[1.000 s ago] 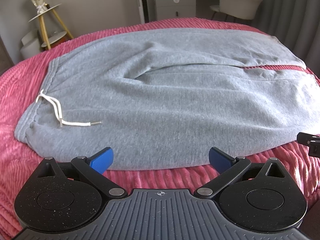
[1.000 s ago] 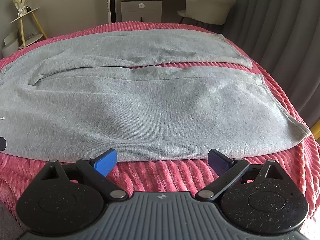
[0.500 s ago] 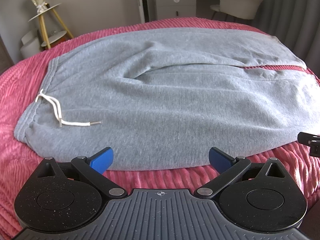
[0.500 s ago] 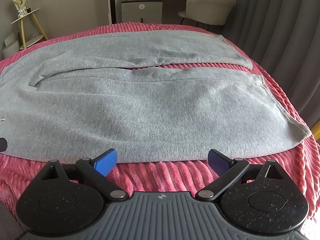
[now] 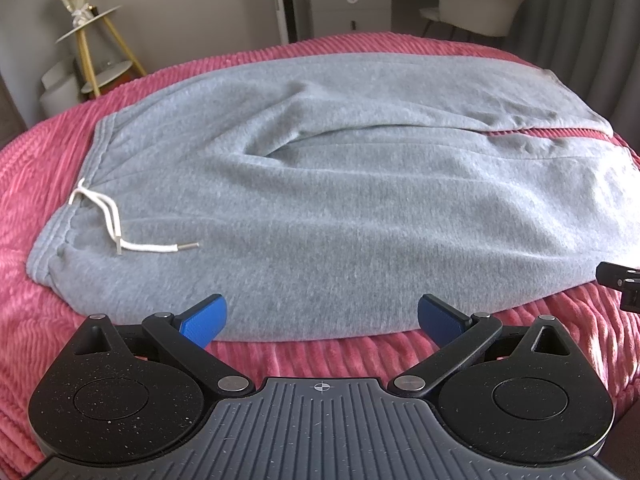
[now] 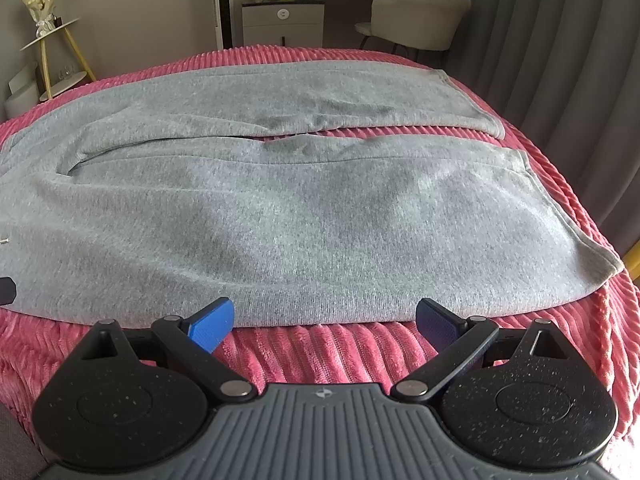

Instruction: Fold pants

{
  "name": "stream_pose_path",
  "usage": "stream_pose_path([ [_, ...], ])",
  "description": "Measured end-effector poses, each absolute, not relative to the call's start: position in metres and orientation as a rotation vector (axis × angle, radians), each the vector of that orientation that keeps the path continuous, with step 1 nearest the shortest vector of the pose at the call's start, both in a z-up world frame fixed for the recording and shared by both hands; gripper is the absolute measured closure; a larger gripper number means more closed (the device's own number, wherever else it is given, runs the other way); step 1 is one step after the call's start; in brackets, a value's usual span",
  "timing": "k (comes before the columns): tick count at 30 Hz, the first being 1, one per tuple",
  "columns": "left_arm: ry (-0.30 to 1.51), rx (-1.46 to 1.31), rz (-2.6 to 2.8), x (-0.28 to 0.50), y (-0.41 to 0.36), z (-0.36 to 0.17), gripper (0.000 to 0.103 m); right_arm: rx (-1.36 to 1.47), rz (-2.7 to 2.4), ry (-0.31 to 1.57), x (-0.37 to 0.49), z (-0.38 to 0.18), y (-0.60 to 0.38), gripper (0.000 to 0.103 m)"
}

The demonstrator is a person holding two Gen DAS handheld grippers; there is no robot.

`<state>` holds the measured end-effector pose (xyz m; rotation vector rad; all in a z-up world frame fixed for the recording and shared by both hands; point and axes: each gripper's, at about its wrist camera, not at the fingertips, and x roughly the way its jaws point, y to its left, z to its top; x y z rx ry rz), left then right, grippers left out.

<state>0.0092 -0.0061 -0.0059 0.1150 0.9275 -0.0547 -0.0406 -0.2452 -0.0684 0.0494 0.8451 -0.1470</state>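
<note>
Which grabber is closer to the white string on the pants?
Left. The left gripper sits near the waistband, where the white string lies. The right gripper is farther along the pants.

Right claw (image 6: 324, 320) spread wide, blue pads (image 6: 212, 322) apart, nothing between them, poised over near hem edge of grey pants (image 6: 300, 216). Pants lie flat across pink ribbed bedspread (image 6: 320, 348), legs side by side, running toward right, narrow pink gap between them. Cuffs near bed's right edge. Dark object (image 6: 7, 290) at left frame edge, possibly other claw's tip. Beyond bed: white chair (image 6: 416, 20), grey drawer unit (image 6: 282, 24), gold-legged side table (image 6: 52, 52), grey curtain (image 6: 560, 40).
</note>
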Motion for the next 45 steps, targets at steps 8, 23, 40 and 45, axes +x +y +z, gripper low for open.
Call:
stream_pose_path([
  [8,0.93,0.116,-0.055,0.01,-0.007,-0.007,0.0,0.056,-0.152,0.845,-0.04,-0.069,-0.247,0.005],
  [23,0.934,0.117,-0.054,0.01,-0.007,-0.008,0.0,0.065,-0.148,0.841,-0.039,-0.069,-0.248,0.005],
  [40,0.944,0.113,-0.047,0.013,-0.007,-0.009,0.0,0.051,-0.138,0.797,-0.04,-0.064,-0.246,0.005],
  [45,0.946,0.113,-0.048,0.013,-0.007,-0.009,0.0,0.01,-0.153,0.741,-0.045,-0.059,-0.243,0.005],
])
